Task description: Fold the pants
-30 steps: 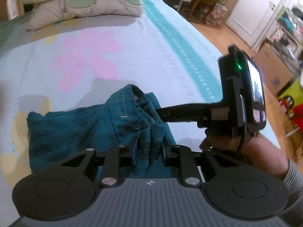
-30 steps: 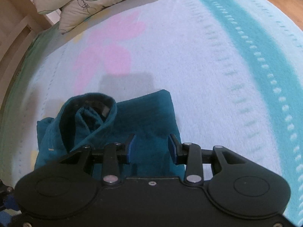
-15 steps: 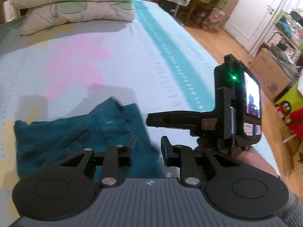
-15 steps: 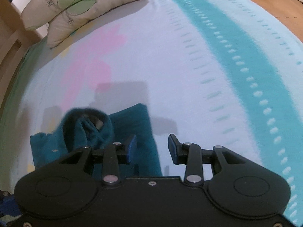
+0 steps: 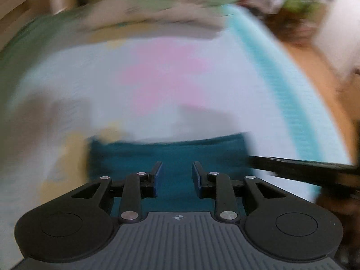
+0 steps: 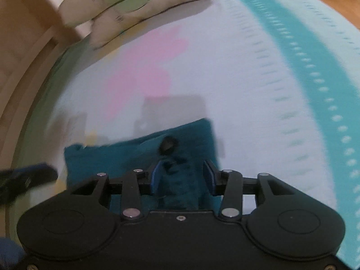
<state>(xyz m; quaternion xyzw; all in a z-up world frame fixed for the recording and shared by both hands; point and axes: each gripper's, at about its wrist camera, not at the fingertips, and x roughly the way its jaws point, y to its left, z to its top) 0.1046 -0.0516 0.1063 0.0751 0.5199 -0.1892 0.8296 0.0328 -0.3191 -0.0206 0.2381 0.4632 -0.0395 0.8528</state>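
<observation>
Pants [image 6: 139, 155], teal, lie folded into a flat rectangular pad on the bedspread [image 6: 236, 85], toward the near edge of the bed. A small dark spot, prob. a button, sits on top of the fabric in the right wrist view; too blurred to be sure.

Right gripper [image 6: 182, 175] hangs just over the right end of the pants w/ a raised bit of teal cloth between its blue pads. Jaws are opening; pads stand clear of the cloth on both sides, so no grip. Left gripper [image 5: 175, 176] is above the middle of the pad, jaws opening too, nothing pinched between them, only flat fabric seen beyond.

In the left wrist view the right gripper's dark finger reaches in from the right edge, w/ a hand behind it, very smeared. In the right wrist view the left gripper's tip [image 6: 29, 175] pokes in at the left, just beside the pants' left end.

Bedspread is pale w/ a pink flower [image 6: 144, 72] and a turquoise stripe [image 6: 310, 51]. Pillows [image 6: 126, 6] at the far end. Wood floor [image 5: 315, 72] beyond the bed.
</observation>
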